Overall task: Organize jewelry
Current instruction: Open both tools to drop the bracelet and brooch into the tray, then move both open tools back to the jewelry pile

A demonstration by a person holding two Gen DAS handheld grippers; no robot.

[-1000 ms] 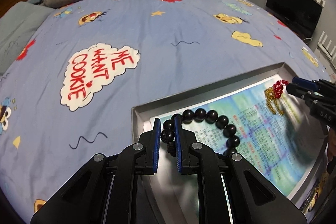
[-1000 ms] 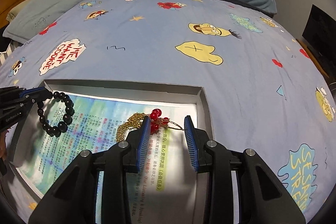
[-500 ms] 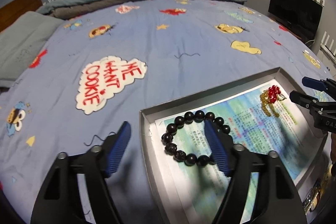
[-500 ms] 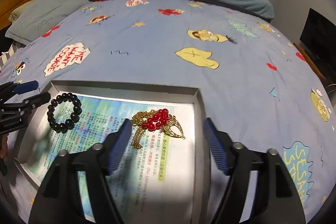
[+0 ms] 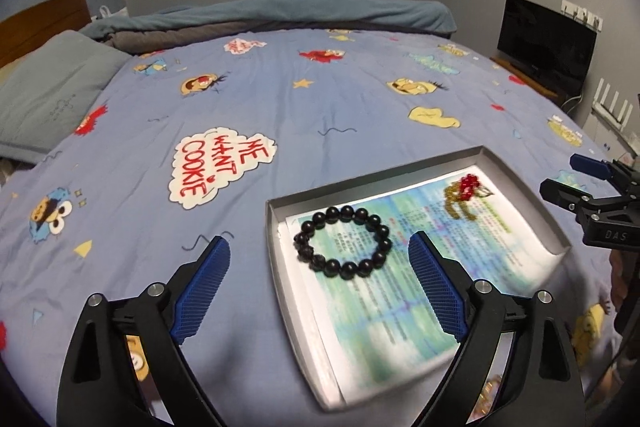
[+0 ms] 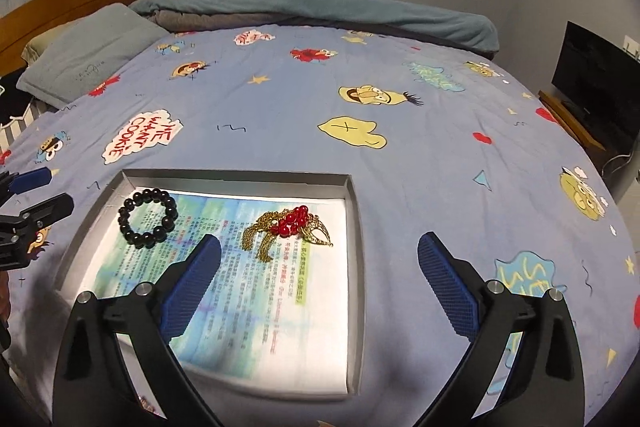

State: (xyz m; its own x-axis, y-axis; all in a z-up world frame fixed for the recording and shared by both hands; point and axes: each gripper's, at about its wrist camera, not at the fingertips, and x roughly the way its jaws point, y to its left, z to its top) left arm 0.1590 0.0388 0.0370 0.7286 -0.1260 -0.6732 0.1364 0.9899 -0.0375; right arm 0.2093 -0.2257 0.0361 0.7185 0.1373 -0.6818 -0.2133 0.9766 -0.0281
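1. Left tool (image 5: 319, 257): a second ago its blue pads were nearly closed around the black bead bracelet (image 5: 343, 243). Now the jaws stand wide and are opening further, with nothing pressed between them; the bracelet lies flat, free of both pads.

2. Right tool (image 6: 319, 259): a second ago it was narrow around the red-and-gold piece (image 6: 291, 227). Its jaws are now wide and opening too, and the piece lies loose ahead of them, touching neither pad.

3. Both views now show more of the bed (image 5: 280, 99) than they did a second ago, and the jewelry looks smaller and farther off, so both tools have pulled back and up from the tray (image 6: 356, 227).

4. Where things are: the bracelet rests near the tray's left end, on the printed sheet (image 6: 248, 291) that lines it; the red-and-gold piece rests toward the right end, on the same sheet. The two are well apart, with bare paper between them.

5. What it means: both pieces have been released in the tray, each in its own spot, so this placing step looks done. Something gold shows at the lower edge of the left view, outside the tray, but too blurred to name; if it is more jewelry, that would probably come next.
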